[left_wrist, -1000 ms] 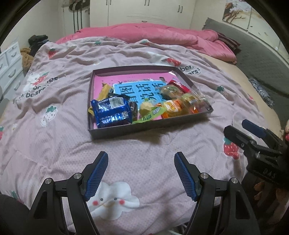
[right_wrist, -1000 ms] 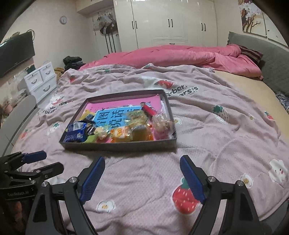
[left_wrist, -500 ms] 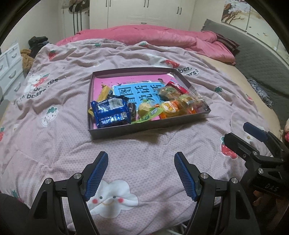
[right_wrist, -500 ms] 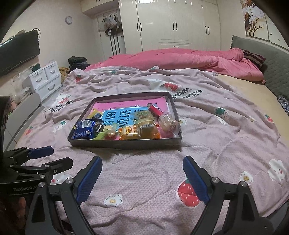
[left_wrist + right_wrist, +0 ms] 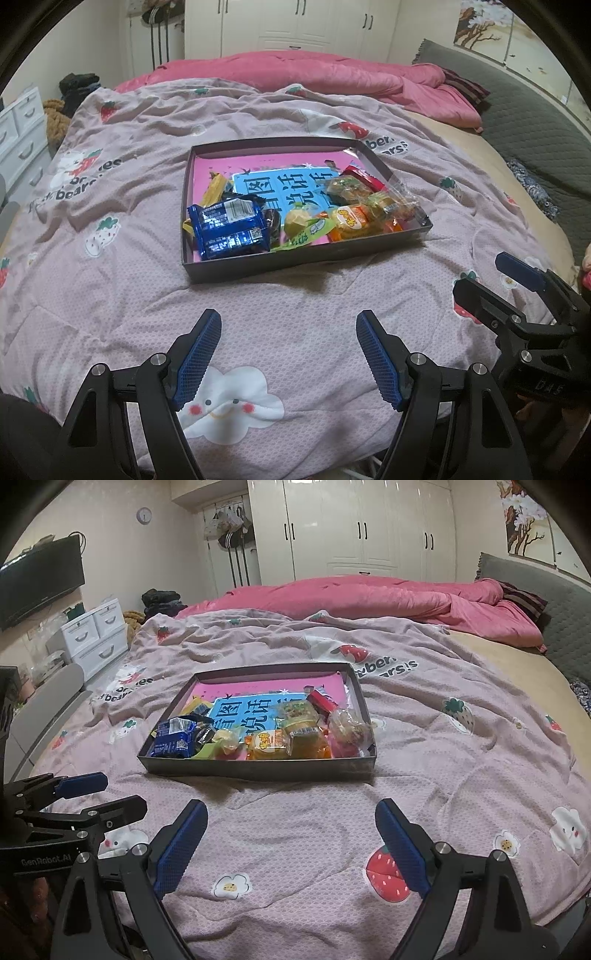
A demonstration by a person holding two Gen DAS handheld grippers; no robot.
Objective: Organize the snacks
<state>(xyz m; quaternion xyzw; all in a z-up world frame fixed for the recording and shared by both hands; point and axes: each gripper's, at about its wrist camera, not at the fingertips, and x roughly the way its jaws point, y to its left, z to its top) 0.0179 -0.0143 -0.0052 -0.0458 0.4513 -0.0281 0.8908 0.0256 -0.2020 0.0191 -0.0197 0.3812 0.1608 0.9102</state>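
While the snacks sit bunched along the near side of a shallow grey tray [image 5: 303, 258], nothing grips them. A blue biscuit packet [image 5: 231, 229] lies at the near left corner, with yellow wrapped sticks [image 5: 214, 190] just behind it. To its right come a pale yellow sweet on a green wrapper [image 5: 301, 225], an orange packet [image 5: 351, 221] and clear-wrapped pastries [image 5: 384, 206], the last touching the tray's right wall. A red packet [image 5: 360, 173] lies further back beside that wall. Under them, a pink sheet with a blue panel of Chinese characters [image 5: 280, 184] lines the tray floor, bare toward the far side.

The tray rests on a bed, on a pale pink blanket printed with strawberries and clouds [image 5: 110, 280]. A rumpled pink duvet [image 5: 314, 77] lies beyond it, with white wardrobes [image 5: 362, 528] against the far wall.

Near the camera, the left tool [image 5: 289, 354] hovers above the blanket short of the tray, its 2 blue-padded fingers spread wide and holding nothing. The right tool [image 5: 291, 843] is likewise wide open and empty, just to the right of the left one.
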